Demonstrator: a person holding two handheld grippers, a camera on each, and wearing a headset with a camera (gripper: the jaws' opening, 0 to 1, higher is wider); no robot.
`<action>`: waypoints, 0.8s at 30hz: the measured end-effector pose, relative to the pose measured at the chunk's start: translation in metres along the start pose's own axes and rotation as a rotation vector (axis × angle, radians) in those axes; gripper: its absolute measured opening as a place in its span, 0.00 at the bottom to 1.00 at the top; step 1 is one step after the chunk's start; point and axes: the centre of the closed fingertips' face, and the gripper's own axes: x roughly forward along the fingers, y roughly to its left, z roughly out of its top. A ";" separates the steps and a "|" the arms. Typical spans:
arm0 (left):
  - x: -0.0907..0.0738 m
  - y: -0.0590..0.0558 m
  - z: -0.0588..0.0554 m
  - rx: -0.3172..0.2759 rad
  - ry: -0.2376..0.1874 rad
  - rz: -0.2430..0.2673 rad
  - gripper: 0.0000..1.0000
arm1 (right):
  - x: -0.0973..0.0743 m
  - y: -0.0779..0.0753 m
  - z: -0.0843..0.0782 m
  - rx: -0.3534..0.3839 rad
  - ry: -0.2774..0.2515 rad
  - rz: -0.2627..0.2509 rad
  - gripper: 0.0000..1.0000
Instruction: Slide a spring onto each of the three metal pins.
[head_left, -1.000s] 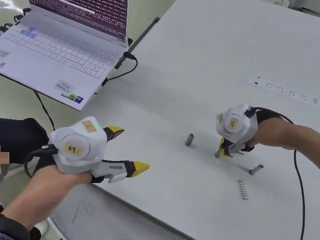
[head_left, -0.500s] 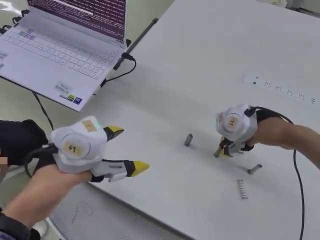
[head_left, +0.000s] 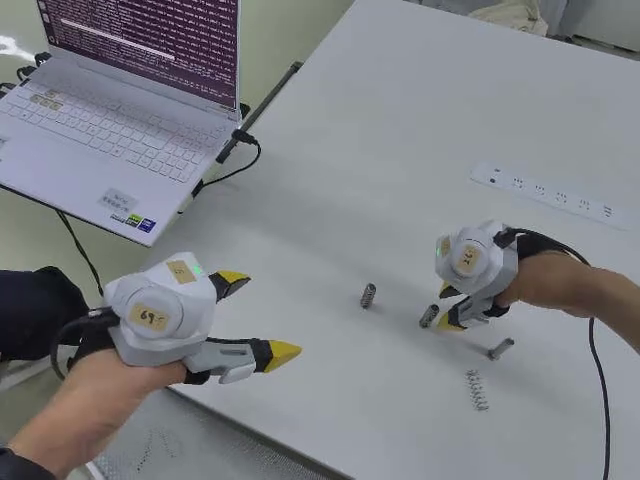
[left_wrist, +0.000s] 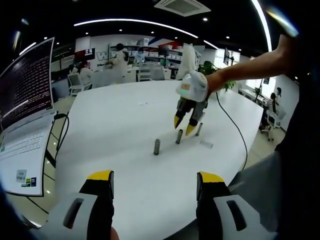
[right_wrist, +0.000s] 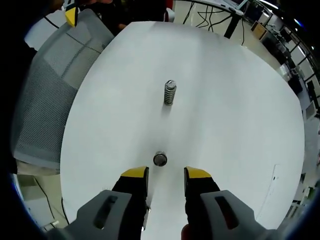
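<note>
The jaws of the right gripper are seen parted, with nothing grasped between them. In the right gripper view a bare standing pin is observed end-on just ahead of the two yellow tips, opposite the gap; contact with either tip cannot be confirmed. In the head view the same pin is found just beside the lower tip.

The jaws of the left gripper are likewise spread wide and empty. They are held over the near edge of the bench.

A sprung pin, upright with a spring seated on it, is taken as the reference point. In the head view the standing pin is recorded near it to the right, apart from it. A third pin is noted lying on its side further to the right of the sprung pin, beyond the standing pin. A loose spring is noted lying flat to the right of the sprung pin and nearer the person, close to the third pin but apart from it. The left gripper is placed well apart from the sprung pin, to its left and nearer the person.

A laptop, open with its screen lit, is recorded far to the left of the sprung pin, beyond the bench edge. A white power strip lies on the bench beyond the sprung pin and to its right.
</note>
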 end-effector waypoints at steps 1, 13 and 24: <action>0.000 -0.001 0.001 0.002 -0.001 -0.001 0.63 | -0.001 -0.001 -0.001 0.007 -0.002 -0.008 0.27; -0.002 -0.005 0.001 0.002 -0.004 -0.004 0.63 | -0.012 0.003 -0.012 0.051 -0.014 -0.036 0.30; 0.000 -0.009 0.000 -0.026 -0.011 -0.001 0.62 | -0.031 0.015 -0.007 0.284 -0.189 -0.064 0.34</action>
